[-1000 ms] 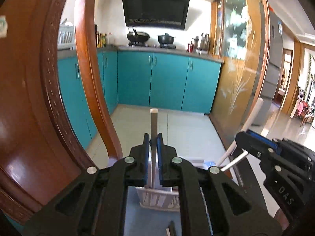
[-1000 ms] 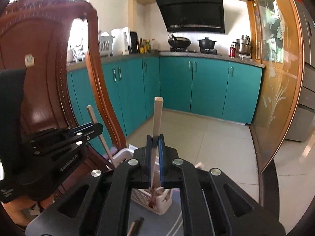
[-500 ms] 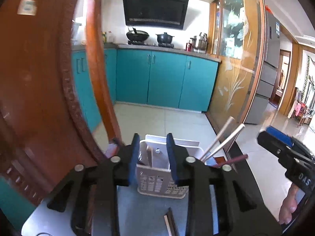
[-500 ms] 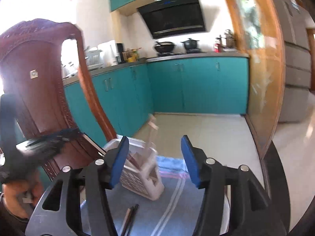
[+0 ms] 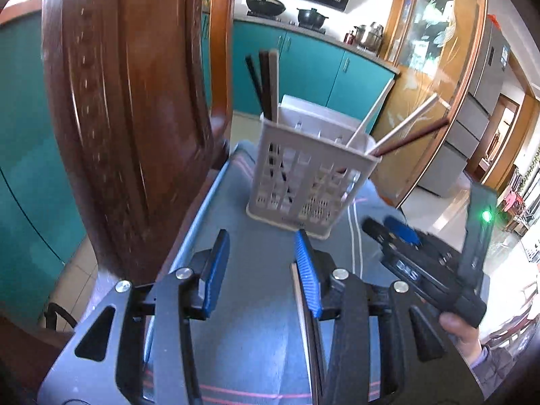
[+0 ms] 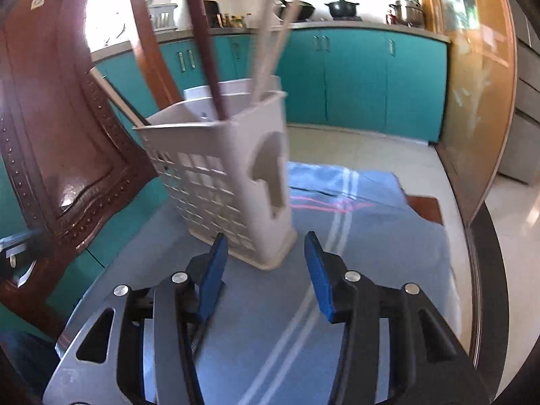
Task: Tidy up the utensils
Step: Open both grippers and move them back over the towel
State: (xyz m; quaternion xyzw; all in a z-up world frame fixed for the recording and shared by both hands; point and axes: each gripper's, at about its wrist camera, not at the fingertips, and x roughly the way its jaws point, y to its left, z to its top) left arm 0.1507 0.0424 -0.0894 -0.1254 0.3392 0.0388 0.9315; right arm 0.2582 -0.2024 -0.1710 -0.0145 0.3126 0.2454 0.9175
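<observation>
Here the only lettering, on the right gripper (image 5: 388,233), blurs past reading. The utensil basket (image 5: 305,182) stands on a blue cloth (image 6: 368,236), chopsticks (image 5: 268,84) upright inside, beside a carved wooden chair (image 5: 118,101). Left gripper (image 5: 261,256) has been opening, right closing; both pairs of fingers stand apart, gripping nothing.

Left gripper (image 5: 261,251) and right gripper (image 6: 265,253): black frames, silver screws, blue ribbed pads (image 5: 305,266); green indicator light, white lettering on the right one's side.

Bright daylight, fisheye warp, motion blur

Sun glares off the wooden chair (image 6: 64,155); the chopsticks (image 6: 270,33) smear; dark vignette rims both views.
</observation>
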